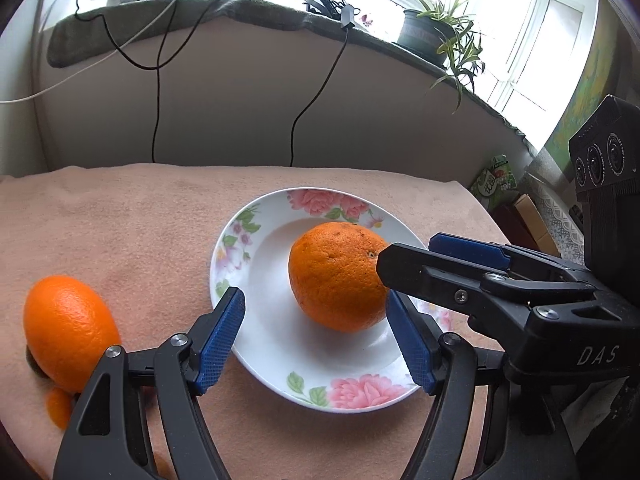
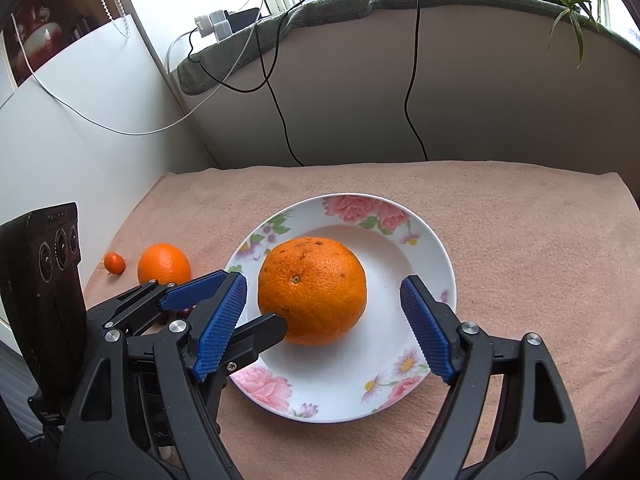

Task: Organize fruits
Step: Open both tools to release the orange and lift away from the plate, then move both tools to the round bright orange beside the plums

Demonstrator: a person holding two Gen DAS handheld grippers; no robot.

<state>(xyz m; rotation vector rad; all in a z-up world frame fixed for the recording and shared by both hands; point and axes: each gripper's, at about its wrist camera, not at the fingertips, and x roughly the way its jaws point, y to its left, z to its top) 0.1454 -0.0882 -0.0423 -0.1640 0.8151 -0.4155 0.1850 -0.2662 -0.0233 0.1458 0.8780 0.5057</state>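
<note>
A large orange (image 1: 338,276) (image 2: 312,290) sits in a white plate with pink flowers (image 1: 260,312) (image 2: 424,248) on the peach cloth. My left gripper (image 1: 316,328) is open, its pads just short of the orange over the plate's near side. My right gripper (image 2: 324,320) is open, its pads either side of the orange without touching; it shows from the side in the left wrist view (image 1: 404,258). A second orange (image 1: 66,326) (image 2: 164,264) lies on the cloth left of the plate, with a small mandarin (image 1: 59,406) (image 2: 115,263) beside it.
The peach cloth (image 1: 120,220) (image 2: 520,220) covers the table up to a beige wall. Cables (image 1: 156,92) hang down the wall from the sill. A potted plant (image 1: 436,28) stands on the sill at right. Boxes (image 1: 520,216) lie beyond the table's right edge.
</note>
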